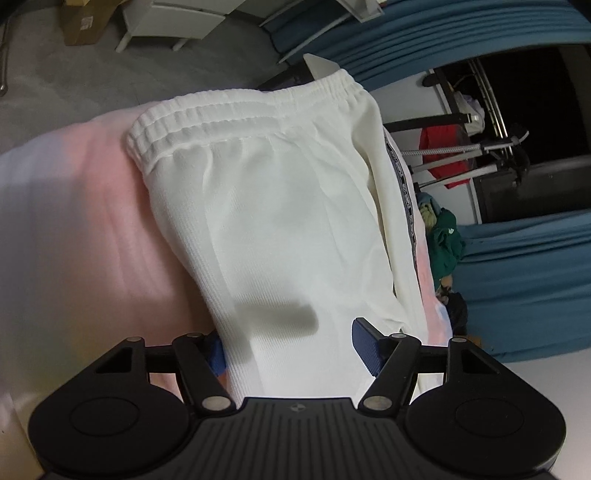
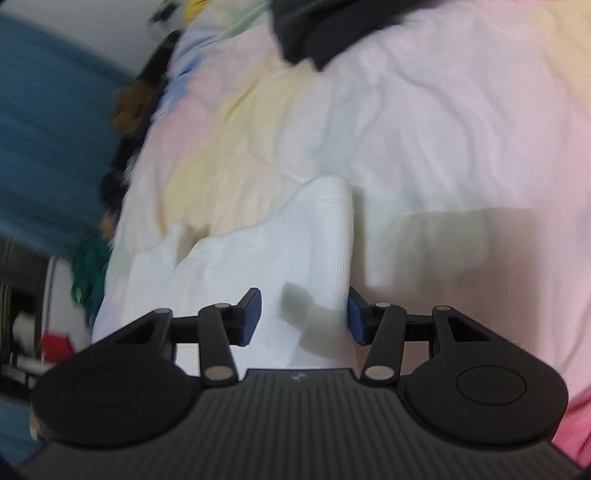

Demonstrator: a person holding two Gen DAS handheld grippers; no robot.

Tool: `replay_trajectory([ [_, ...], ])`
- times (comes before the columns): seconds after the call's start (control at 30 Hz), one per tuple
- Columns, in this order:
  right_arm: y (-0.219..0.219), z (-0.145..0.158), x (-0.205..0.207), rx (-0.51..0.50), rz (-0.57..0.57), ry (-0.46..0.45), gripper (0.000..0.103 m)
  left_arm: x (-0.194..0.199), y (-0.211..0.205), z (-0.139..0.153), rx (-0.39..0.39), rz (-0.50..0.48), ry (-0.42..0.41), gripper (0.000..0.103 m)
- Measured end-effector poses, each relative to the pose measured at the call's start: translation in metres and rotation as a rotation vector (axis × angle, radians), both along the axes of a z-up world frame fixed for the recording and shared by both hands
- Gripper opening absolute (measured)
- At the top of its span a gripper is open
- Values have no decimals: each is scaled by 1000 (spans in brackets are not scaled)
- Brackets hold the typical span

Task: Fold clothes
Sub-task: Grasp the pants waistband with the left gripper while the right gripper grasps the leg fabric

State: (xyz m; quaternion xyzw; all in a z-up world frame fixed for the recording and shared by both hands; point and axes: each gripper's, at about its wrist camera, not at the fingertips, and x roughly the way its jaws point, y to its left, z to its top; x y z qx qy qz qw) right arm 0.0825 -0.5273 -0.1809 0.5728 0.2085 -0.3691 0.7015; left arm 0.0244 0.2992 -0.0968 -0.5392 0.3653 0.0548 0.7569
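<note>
Here, upper left of the left wrist view, a cardboard box (image 1: 83, 20) carries a white label too small to read; at centre white sweatpants (image 1: 266, 206) lie on a pastel bedsheet (image 1: 66, 206), waistband toward the top; a dark printed side stripe (image 1: 402, 192) bears illegible lettering. The left gripper (image 1: 290, 350) stands fairly wide astride the trouser leg, not visibly pinching it. In the blurred right wrist view, the right gripper (image 2: 303, 317) straddles the ribbed cuff (image 2: 334, 236); whether its pads press I cannot tell.
</note>
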Motion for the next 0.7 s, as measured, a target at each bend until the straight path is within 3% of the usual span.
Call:
replay_trajectory([
  [0.17, 7, -1, 20, -45, -68, 62, 52, -7, 7, -4, -47, 35, 5, 68],
  [0.3, 6, 2, 30, -75, -35, 42, 52, -8, 7, -2, -51, 40, -11, 68],
  [0.5, -4, -5, 14, -33, -43, 8, 52, -7, 7, -1, -48, 42, -12, 68],
  [0.7, -11, -11, 19, -40, 44, 15, 49, -4, 7, -2, -41, 44, -1, 68],
])
